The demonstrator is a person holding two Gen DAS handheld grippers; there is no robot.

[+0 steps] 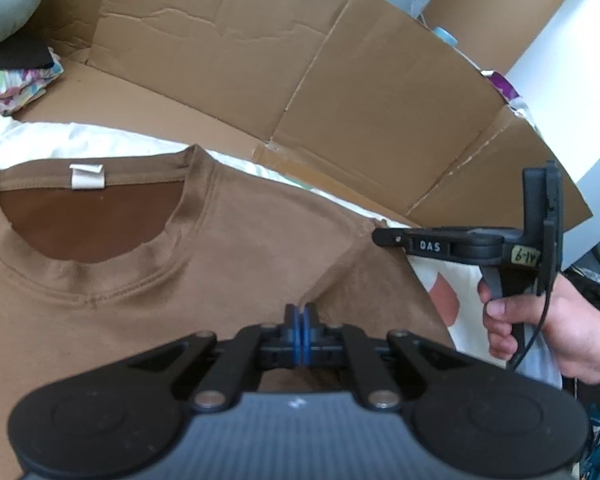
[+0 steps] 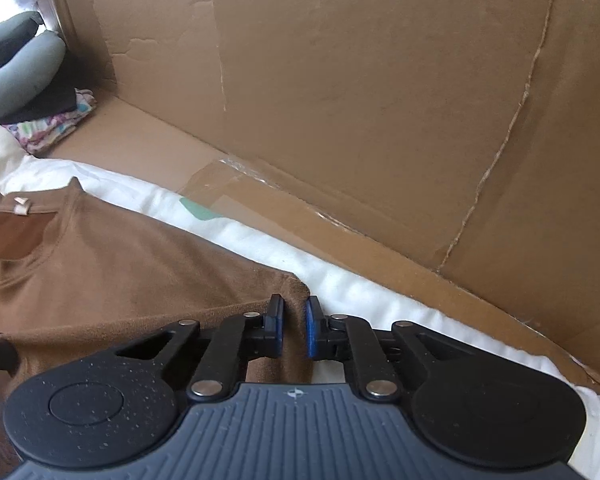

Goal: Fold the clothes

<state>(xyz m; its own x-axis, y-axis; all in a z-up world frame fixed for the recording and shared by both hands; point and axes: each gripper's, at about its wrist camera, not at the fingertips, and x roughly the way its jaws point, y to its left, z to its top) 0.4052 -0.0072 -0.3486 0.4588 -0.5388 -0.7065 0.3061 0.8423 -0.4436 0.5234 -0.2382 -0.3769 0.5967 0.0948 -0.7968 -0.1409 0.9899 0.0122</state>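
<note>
A brown T-shirt point(image 1: 228, 240) lies flat, front up, on a white sheet point(image 2: 340, 280), its neck opening and white label point(image 1: 87, 176) toward the cardboard wall. My left gripper point(image 1: 300, 318) is shut, its blue pads pinching a raised crease of fabric where the sleeve meets the body. At the outer corner of that sleeve point(image 2: 260, 280) sits my right gripper point(image 2: 295, 320), with brown fabric filling the narrow gap between its pads. The left wrist view shows the right gripper point(image 1: 376, 237) from the side, held by a hand point(image 1: 540, 328), its tip on the sleeve edge.
Tall cardboard walls point(image 2: 360, 100) close off the far side, just beyond the sheet. A folded patterned cloth point(image 1: 12, 88) and a grey cushion point(image 2: 16, 72) sit at the back left. A printed cloth point(image 1: 448, 300) lies to the right of the sleeve.
</note>
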